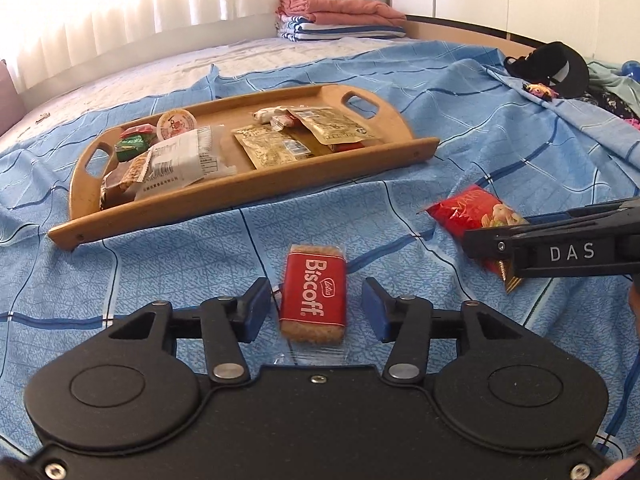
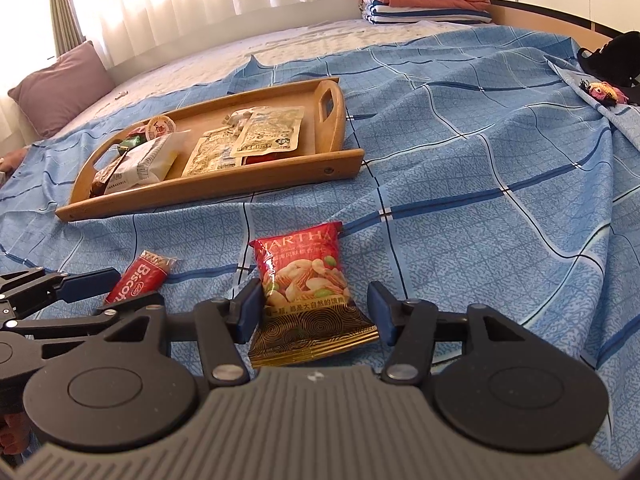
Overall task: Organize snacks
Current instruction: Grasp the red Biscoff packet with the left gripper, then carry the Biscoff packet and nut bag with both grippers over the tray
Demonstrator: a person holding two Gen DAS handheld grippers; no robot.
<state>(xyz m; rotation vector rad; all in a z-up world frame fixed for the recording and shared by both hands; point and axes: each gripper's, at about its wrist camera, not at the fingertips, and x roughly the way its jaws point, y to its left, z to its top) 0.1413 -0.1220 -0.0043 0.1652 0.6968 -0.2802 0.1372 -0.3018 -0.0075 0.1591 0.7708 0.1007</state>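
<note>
Bed: blue checked sheet (image 1: pixel 460 128) covers the near part of the mattress; both snacks outside the tray lie on it.
Tray: wooden tray (image 1: pixel 248 196) with cut-out handles sits on the sheet, beyond both grippers; in the right wrist view (image 2: pixel 224 196) it lies up and to the left.
Tray contents: white wrapped pack (image 1: pixel 182 164), two tan pouches (image 1: pixel 272 146), a round sealed cup (image 1: pixel 176 123) and small green and red sweets (image 1: pixel 134 144), all inside the rim.
Biscoff biscuit: red-wrapped biscuit (image 1: pixel 313 298) lies flat on the sheet, short of the tray; also seen at the left of the right wrist view (image 2: pixel 138 282).
Left gripper: left gripper (image 1: pixel 316 308) straddles the biscuit, blue pads (image 1: pixel 256 308) on either side with a visible gap to the wrapper on each side; fingers parted, not pressing.
Nut packet: red and gold Martha packet (image 2: pixel 308 300) lies on the sheet, right of the biscuit and well short of the tray; partly hidden in the left wrist view (image 1: pixel 468 212).
Right gripper: right gripper (image 2: pixel 314 312) frames the packet's lower half; the left pad (image 2: pixel 250 312) sits at the packet's edge, the right pad stands clear, so the packet is not clamped.
Background: folded pink and striped blankets (image 1: pixel 340 16) at the far side, a mauve pillow (image 2: pixel 60 88) by the curtain.
</note>
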